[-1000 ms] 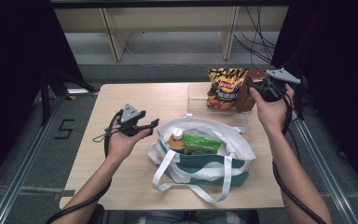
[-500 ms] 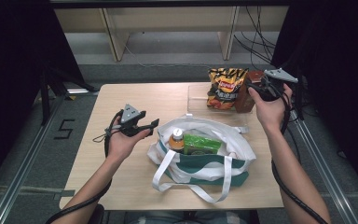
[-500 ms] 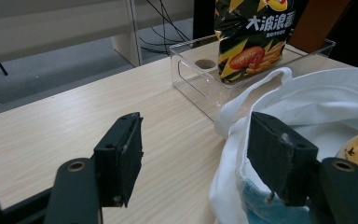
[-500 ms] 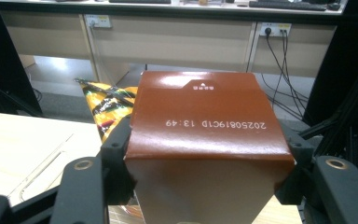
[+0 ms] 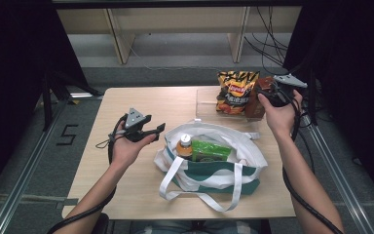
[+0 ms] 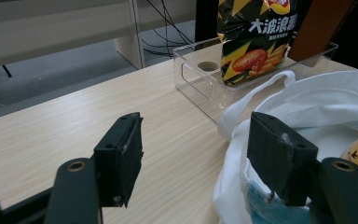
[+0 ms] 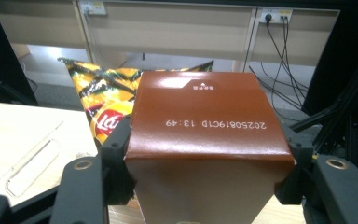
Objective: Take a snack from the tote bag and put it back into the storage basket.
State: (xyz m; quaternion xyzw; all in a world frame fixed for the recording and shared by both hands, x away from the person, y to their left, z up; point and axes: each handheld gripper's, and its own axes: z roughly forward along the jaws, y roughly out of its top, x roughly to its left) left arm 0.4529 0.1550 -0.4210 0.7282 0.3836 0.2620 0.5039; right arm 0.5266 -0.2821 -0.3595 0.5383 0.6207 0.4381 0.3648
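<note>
A brown carton (image 7: 205,126) with a printed date code stands upright between the jaws of my right gripper (image 7: 205,158), which press on its two sides. From above, the carton (image 5: 254,100) is over the right end of a clear plastic bin (image 5: 205,105), beside a yellow-and-black chips bag (image 5: 234,91) that stands in the bin. My left gripper (image 5: 158,129) is held just left of a white and green tote bag (image 5: 214,168). Its jaws are open with nothing between them (image 6: 196,158). An orange-capped bottle (image 5: 185,145) and a green packet (image 5: 210,150) lie in the bag.
The bag's white handles (image 5: 202,192) spill toward the table's near edge. The wooden tabletop (image 5: 141,97) lies bare left of the bin. Cables (image 7: 279,56) hang behind the table on the right, and dark curtains flank both sides.
The right hand with the carton has shifted very slightly to the left. The left hand has kept still.
</note>
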